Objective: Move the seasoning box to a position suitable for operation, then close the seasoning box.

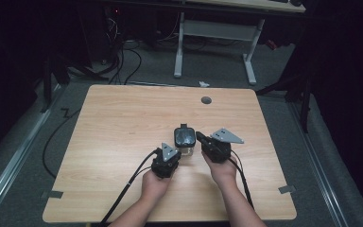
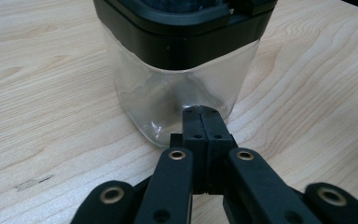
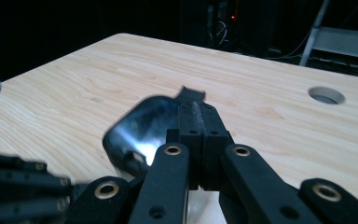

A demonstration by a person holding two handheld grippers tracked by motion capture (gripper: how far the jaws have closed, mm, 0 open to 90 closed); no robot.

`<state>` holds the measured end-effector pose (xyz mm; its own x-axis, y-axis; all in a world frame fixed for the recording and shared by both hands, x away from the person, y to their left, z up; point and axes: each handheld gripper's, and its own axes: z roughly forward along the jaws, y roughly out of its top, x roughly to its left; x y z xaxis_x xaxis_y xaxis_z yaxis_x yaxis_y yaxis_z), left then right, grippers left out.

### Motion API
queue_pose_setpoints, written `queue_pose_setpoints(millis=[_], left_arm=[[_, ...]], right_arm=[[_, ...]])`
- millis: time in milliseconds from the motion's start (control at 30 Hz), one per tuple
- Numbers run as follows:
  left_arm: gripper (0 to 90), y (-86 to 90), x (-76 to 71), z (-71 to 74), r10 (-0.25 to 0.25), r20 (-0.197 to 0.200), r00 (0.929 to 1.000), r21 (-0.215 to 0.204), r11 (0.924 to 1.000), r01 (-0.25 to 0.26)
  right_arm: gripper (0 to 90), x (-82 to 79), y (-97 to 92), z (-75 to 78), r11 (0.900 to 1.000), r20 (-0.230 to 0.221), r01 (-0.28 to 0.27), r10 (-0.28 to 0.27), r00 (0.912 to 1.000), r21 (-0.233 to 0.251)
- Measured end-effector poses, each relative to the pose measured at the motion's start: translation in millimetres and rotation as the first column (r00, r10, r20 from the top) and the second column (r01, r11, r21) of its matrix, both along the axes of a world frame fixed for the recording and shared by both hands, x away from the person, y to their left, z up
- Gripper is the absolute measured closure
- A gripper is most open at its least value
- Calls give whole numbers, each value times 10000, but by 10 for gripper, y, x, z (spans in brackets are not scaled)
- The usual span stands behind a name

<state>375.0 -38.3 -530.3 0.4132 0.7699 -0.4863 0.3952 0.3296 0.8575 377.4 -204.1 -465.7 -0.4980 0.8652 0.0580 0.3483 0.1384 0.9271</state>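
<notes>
A clear square jar (image 1: 183, 140) with a black lid stands upright near the middle of the wooden table (image 1: 123, 123). My left gripper (image 1: 176, 152) is at its near left side. In the left gripper view the jaws are shut, and the left gripper (image 2: 201, 112) rests its tips against the jar's clear wall (image 2: 177, 88), low down. My right gripper (image 1: 200, 137) comes in from the jar's right at lid height. In the right gripper view the right gripper (image 3: 196, 109) is shut with nothing between its jaws, just over the edge of the black lid (image 3: 142, 126).
A round cable hole (image 1: 206, 100) lies in the table beyond the jar. A white desk frame (image 1: 212, 33) and floor cables (image 1: 123, 66) stand past the far edge. Open tabletop extends left and ahead. Part of the left gripper (image 3: 14, 186) crosses the right gripper view's lower left.
</notes>
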Motion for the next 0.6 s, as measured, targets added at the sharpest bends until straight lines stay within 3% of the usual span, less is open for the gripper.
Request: queue_pose_setpoints(millis=[100, 233, 267, 333, 400, 467, 600], left_arm=[[900, 40, 12, -1, 85, 21, 10000, 73, 9999, -85], [900, 162, -46, -7, 121, -66, 9999, 6, 9999, -121], [869, 211, -83, 1, 121, 13, 9999, 31, 9999, -121], [865, 314, -130, 28, 209, 165, 9996, -33, 9998, -208], [843, 439, -166, 48, 327, 264, 9991, 24, 9995, -328], [834, 574, -207, 60, 434, 531, 9976, 323, 9985, -451], [805, 928, -255, 78, 837, 817, 9931, 741, 9932, -898]], right_arm=[[794, -95, -106, -40, 9999, 7, 140, -140, 9999, -22], [675, -255, -306, -111, 9978, -37, 375, -378, 9993, -554], [614, -344, -439, -187, 9951, -291, 680, -703, 9971, -719], [589, -372, -487, -218, 9951, -389, 733, -760, 9963, -666], [526, -493, -654, -333, 9888, -688, 1184, -1249, 9898, -910], [524, -544, -710, -366, 9867, -695, 1338, -1405, 9876, -925], [506, -763, -926, -445, 9697, -565, 2137, -2214, 9735, -1186]])
